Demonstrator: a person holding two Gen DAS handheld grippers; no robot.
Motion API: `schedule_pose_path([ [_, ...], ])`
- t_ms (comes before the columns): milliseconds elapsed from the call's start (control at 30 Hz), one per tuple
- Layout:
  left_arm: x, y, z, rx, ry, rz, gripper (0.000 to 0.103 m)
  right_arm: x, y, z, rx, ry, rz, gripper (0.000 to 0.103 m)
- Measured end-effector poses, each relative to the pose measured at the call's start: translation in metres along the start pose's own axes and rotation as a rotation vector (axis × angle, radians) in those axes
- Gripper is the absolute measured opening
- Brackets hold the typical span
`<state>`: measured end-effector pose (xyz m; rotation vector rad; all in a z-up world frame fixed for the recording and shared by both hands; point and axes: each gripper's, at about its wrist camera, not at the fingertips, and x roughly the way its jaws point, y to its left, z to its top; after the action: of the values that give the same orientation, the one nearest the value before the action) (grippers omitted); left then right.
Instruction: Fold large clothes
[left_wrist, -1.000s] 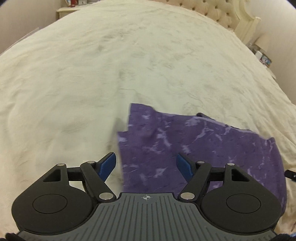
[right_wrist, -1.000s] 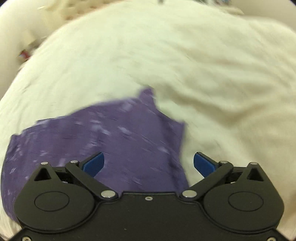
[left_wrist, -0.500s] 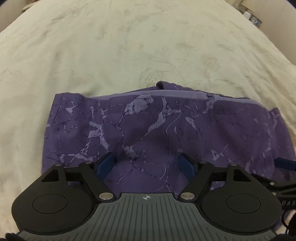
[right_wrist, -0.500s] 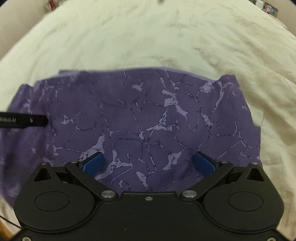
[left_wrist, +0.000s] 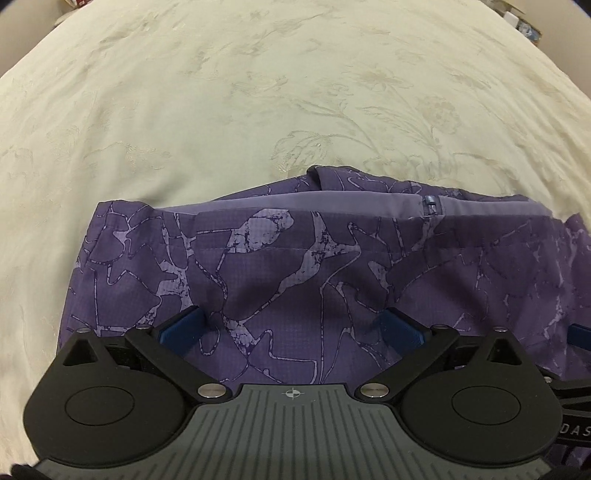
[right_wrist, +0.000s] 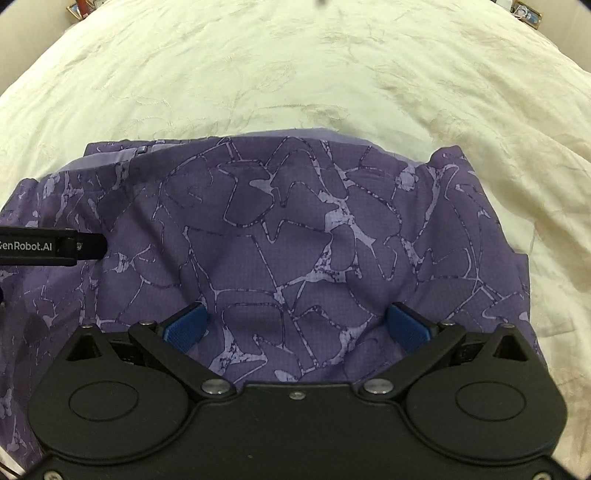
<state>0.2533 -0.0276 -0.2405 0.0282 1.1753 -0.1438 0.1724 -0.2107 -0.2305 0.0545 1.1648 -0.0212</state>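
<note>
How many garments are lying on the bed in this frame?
1: a purple patterned garment, folded, lying on the cream bedspread just beyond both open grippers. Anything tucked beneath it cannot be seen.

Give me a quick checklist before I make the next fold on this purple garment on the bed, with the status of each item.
1. Left hand-held gripper released: ok, jaws have just been opening, wide apart, pads not pressing cloth.
2. Right hand-held gripper released: ok, jaws wide apart above the fabric.
3. Purple garment lying flat on the cream bedspread: ok, folded into a compact block.
4. Far edges aligned: not ok, a lighter band with the zipper pull shows past the top layer.
5. Near edge squared: cannot tell, hidden behind the grippers.
6. Bedspread beyond the garment free for working: ok.
</note>
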Motion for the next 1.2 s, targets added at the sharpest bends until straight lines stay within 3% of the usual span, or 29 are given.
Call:
schedule_pose_path([
  [333,-0.002,-0.001,0.023,-0.106,0.109,0.037,0.101,-0.001,-0.022,0.006,-0.066,-0.085,0.041,0.103],
  [433,-0.01,-0.004,0.023,-0.141,0.109,0.055,0.091,0.002,-0.04,0.022,-0.048,-0.085,0.062,0.102],
  [567,-0.029,-0.01,0.019,-0.192,0.088,0.054,0.091,-0.007,-0.065,0.035,-0.024,-0.088,0.081,0.101],
  [700,-0.047,-0.023,0.012,-0.219,0.048,0.035,0.091,-0.033,-0.094,0.032,0.018,-0.116,0.157,0.102],
  [967,-0.069,-0.05,-0.014,-0.234,-0.011,-0.005,0.091,-0.062,-0.164,0.001,0.097,-0.057,0.262,0.102],
  [1200,-0.089,-0.057,-0.058,-0.216,-0.045,-0.019,0.091,-0.046,-0.197,-0.029,0.18,0.102,0.409,0.102],
])
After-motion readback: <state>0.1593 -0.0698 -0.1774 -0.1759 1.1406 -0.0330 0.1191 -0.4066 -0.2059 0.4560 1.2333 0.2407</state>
